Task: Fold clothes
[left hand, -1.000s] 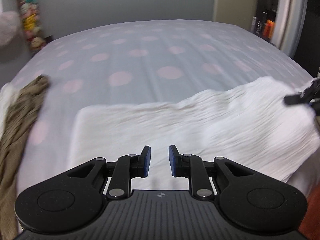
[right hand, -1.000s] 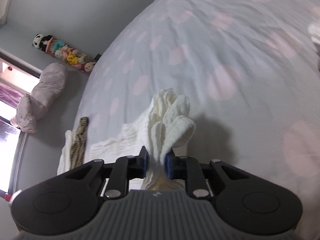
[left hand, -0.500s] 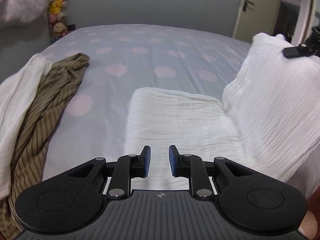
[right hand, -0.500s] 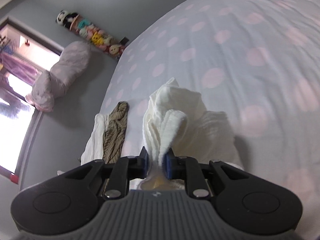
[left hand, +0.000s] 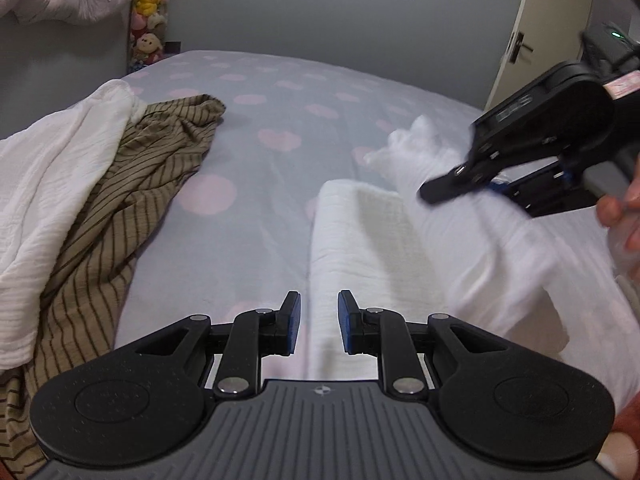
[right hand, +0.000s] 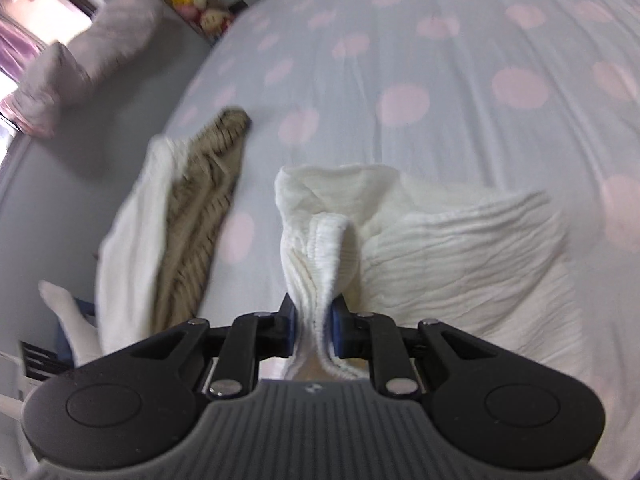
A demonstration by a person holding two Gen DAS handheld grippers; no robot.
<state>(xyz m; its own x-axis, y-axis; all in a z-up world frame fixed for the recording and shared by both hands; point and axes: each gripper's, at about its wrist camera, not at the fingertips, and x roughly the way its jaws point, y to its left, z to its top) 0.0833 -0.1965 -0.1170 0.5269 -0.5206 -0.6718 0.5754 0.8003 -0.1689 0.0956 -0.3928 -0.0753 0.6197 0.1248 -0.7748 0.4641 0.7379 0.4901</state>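
At the left edge of the bed, a crinkled white cloth (left hand: 52, 184) lies heaped, and a tan garment with thin dark stripes (left hand: 120, 208) lies bunched on it and just beside it, both resting on the pale grey bedsheet with pink dots (left hand: 260, 184). In the right wrist view the same pair shows at the left, the striped piece (right hand: 200, 216) lying along the white one (right hand: 132, 220).

Toward the middle, the left gripper (left hand: 318, 322) hovers low over the sheet with its blue-padded fingers (left hand: 291, 322) spread apart and nothing between them. The gap sits just over the near left edge of the cream-white ribbed garment (left hand: 360, 248), which lies on the bed with a folded, rounded edge running away from the camera.

Further right, the right gripper (right hand: 313, 330) has its fingers pressed in on a gathered bunch of that ribbed garment (right hand: 440, 248), the cloth rising in a hooded fold above the pinch while the rest spreads flat across the sheet (right hand: 440, 80) to the right. In the left wrist view this gripper (left hand: 460, 184) reaches in from the right above the blurred cloth, and a hand (left hand: 624, 216) holds it at the frame's edge.
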